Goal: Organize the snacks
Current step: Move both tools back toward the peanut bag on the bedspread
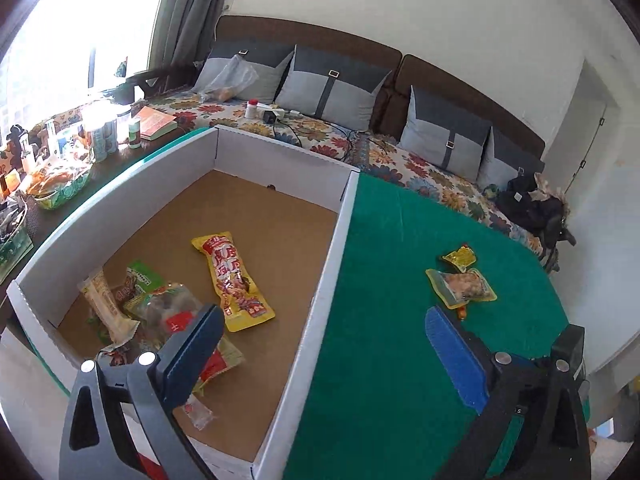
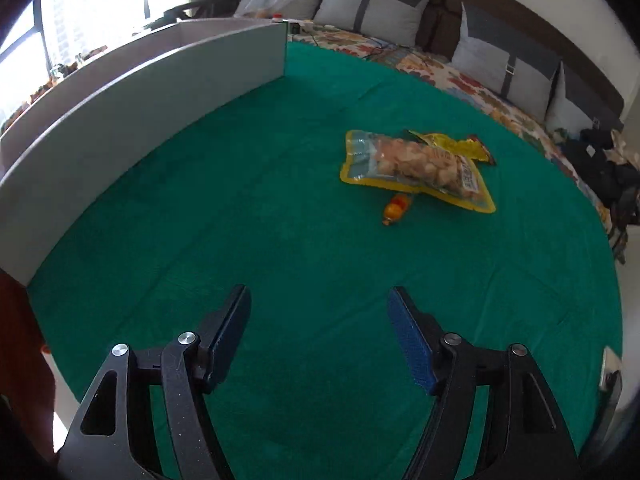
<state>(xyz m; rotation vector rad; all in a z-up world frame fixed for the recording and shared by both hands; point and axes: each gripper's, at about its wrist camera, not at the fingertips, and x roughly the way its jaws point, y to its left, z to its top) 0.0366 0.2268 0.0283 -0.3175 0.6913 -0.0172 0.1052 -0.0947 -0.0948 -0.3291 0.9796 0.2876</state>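
Both grippers spread, empty: left gripper [image 1: 324,344] straddled box [image 1: 340,216] wall; right gripper [image 2: 320,320] faced loose packets [image 2: 416,168], likely next.

Grey cushions [image 1: 332,90] line a floral-covered sofa [image 1: 420,168] behind.

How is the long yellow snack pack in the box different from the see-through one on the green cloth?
The long yellow pack lies inside the cardboard box; the see-through pack lies outside it on the green cloth. The yellow one is narrow, with red printing hiding its contents; the other is wider, and pale lumpy snacks show through. The yellow one lies alone; the other overlaps a small yellow packet. Both lie flat, with yellow edges.
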